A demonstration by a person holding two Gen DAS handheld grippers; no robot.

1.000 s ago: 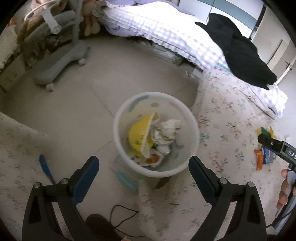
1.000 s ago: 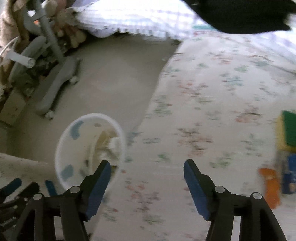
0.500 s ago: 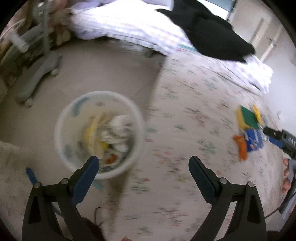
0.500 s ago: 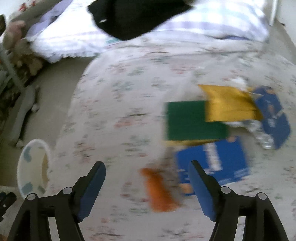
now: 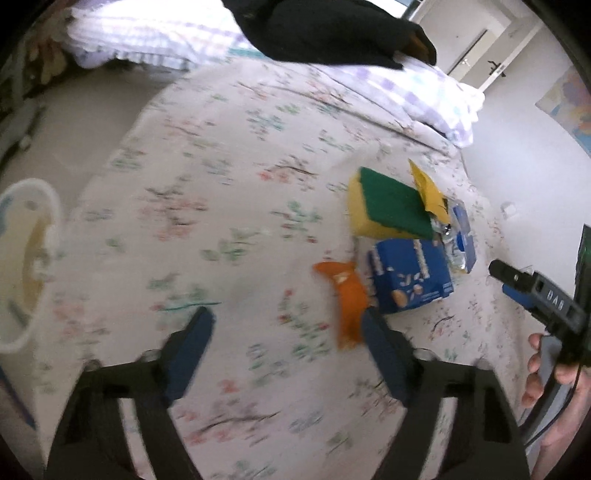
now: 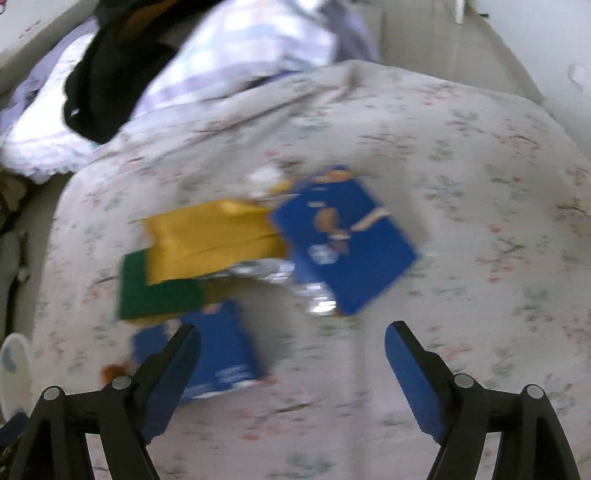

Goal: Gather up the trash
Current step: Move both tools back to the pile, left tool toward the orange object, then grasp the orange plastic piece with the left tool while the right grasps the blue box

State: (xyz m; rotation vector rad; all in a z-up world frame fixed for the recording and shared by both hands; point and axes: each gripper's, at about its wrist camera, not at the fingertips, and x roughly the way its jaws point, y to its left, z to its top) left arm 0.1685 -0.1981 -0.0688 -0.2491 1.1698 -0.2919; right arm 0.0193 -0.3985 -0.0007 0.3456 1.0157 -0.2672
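Observation:
Trash lies in a pile on the floral rug [image 5: 229,206]: an orange wrapper [image 5: 349,295], a blue snack box [image 5: 410,278], a yellow-and-green sponge [image 5: 388,210], a yellow packet [image 5: 428,188] and a blue foil packet [image 5: 461,236]. My left gripper [image 5: 288,332] is open and empty, its right finger beside the orange wrapper. My right gripper [image 6: 291,339] is open and empty just short of the pile, near the blue box [image 6: 218,350], the sponge [image 6: 155,291], the yellow packet [image 6: 210,236] and the blue foil packet [image 6: 347,240]. The white trash bin [image 5: 26,266] stands at the left edge.
A bed with checked bedding [image 5: 155,33] and a black garment [image 5: 325,29] lies beyond the rug. Bare floor [image 5: 85,118] is left of the rug. A door [image 5: 476,48] and wall are at the far right. My right gripper and hand also show in the left wrist view [image 5: 546,306].
Both grippers have swung right, away from the bin and toward the trash pile. The bin has slid to the left edge of both views. The pile is now close before the right gripper.

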